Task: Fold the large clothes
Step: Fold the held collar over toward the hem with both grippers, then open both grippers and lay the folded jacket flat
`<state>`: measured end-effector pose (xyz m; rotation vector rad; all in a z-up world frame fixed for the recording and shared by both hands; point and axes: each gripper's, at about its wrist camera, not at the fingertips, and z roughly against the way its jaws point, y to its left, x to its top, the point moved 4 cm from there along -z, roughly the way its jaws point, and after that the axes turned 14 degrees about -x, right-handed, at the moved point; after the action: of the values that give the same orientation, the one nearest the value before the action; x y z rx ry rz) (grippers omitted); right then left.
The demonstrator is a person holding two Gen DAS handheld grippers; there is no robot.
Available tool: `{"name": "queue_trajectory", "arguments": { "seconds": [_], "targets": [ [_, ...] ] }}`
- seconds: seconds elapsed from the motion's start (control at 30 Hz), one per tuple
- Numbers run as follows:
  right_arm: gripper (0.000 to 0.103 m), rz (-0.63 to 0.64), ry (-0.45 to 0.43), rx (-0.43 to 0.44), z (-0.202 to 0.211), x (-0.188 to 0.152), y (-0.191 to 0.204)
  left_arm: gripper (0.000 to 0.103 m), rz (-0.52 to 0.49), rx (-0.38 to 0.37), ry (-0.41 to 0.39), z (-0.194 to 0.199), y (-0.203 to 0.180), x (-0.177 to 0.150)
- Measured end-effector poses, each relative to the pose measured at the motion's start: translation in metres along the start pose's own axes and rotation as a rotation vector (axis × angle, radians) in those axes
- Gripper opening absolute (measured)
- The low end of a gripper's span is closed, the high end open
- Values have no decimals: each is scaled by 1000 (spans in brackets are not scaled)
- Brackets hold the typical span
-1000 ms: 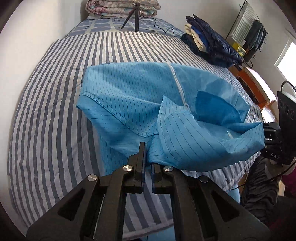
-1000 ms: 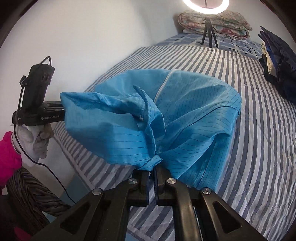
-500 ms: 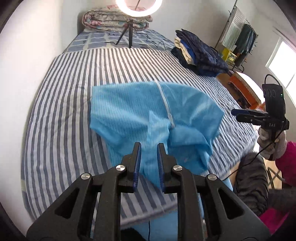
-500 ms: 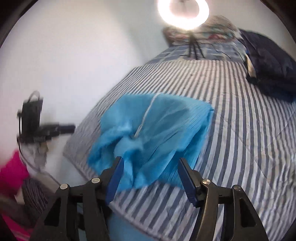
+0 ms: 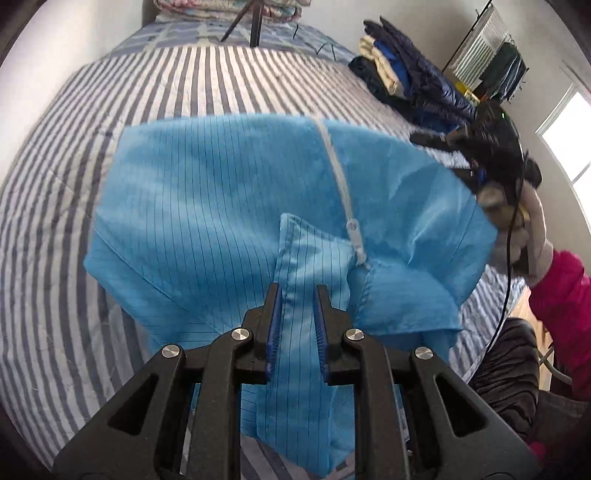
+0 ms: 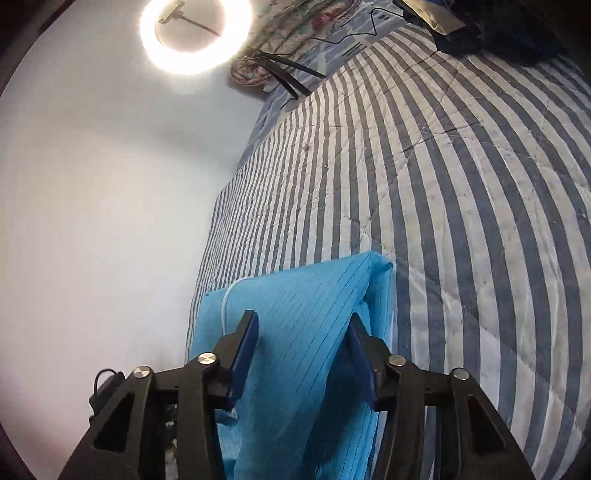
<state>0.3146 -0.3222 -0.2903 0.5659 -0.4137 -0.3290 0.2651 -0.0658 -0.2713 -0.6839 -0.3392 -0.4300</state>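
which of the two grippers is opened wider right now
The right gripper: its jaws stand far apart over the blue garment, while the left gripper shows only a narrow gap.

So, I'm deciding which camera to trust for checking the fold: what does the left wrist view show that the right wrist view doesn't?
Only the left wrist view shows the zipper pull, the rumpled collar end, the right gripper held off at the side, and the clothes rack.

Only the right wrist view shows the lit ring light.

Both show the blue garment on the striped bed, each view's own gripper open, and the dark pile of clothes.
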Motion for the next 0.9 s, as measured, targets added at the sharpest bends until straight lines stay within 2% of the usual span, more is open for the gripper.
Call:
{"name": "queue_trajectory", "arguments": {
  "seconds": [0.03,0.07,0.1,0.17,0.2,0.27,0.33,0.37,0.4,0.43,0.53,0.67,0.73,0.8,0.9],
  "targets": [
    [29,1,-5,2,-4,4,1,16,9,0,10,-4,2,-2],
    [15,18,-23,-11,-6,8,4,16,19,-4,19,-9,5,-5],
    [8,68,-55,-45,-4,13,11,16,24,-5,28,-13,7,-7],
    [5,197,-136,-158,0,21,25,16,16,4,48,-23,8,-13],
    [4,237,-142,-222,-5,21,26,16,5,14,53,-26,8,-15],
    [4,290,-116,-329,-19,18,23,16,-22,32,55,-30,4,-16],
    [8,328,-123,-379,-19,18,23,16,-43,38,68,-29,1,-15],
    [22,314,-144,-397,-12,20,21,16,-40,35,66,-28,1,-15],
    [31,283,-174,-413,2,21,14,16,-29,27,59,-25,0,-15],
    [31,240,-206,-420,15,24,7,16,-23,20,54,-22,-2,-15],
    [31,157,-247,-385,53,23,-2,16,-30,-4,23,-6,-11,-17],
    [34,203,-221,-345,71,2,13,16,-32,-2,-55,24,-13,-9],
    [34,222,-213,-298,73,-15,27,16,-15,17,-108,38,-8,-3],
    [33,310,-199,-287,69,-36,51,16,25,25,-156,50,3,3],
    [33,479,-178,-337,52,-70,84,16,66,48,-168,50,21,7]
  ]
}}
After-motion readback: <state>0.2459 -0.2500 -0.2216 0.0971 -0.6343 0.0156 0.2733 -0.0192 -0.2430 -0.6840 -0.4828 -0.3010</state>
